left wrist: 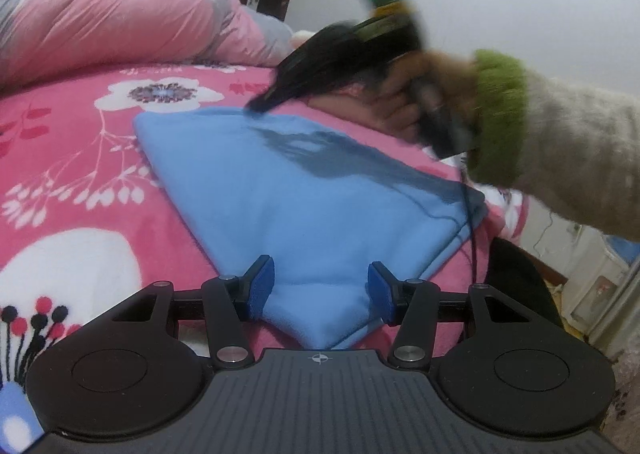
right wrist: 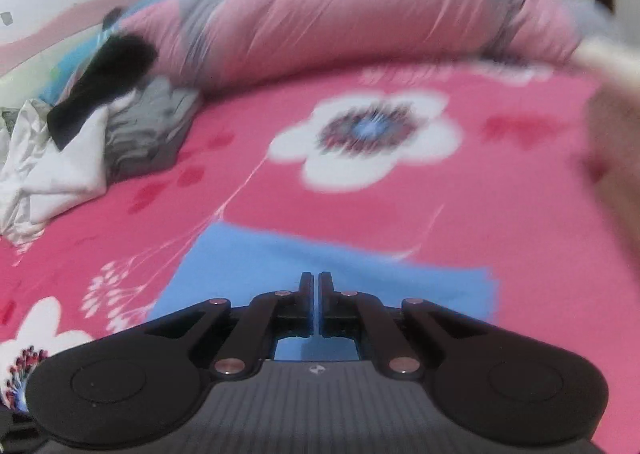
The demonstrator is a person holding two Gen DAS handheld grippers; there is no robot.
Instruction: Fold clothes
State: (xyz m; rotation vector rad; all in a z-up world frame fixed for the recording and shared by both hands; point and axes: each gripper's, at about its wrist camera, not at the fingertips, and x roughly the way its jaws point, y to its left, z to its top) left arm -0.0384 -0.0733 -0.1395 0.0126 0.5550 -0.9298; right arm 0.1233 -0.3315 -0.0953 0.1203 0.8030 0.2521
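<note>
Blue garment [left wrist: 304, 189] lies flat on bed [left wrist: 80, 181], folded to neat panel — soft, light, fleece-like, limp; grip at corner or hem edge. Left gripper [left wrist: 320, 290] wide, straddling near corner. Right gripper [right wrist: 316, 294] closed, empty, above cloth.

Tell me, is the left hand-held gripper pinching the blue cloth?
Apart. In the left wrist view, the left hand-held gripper stands open, its blue pads either side of the blue cloth corner, with gaps showing.
</note>
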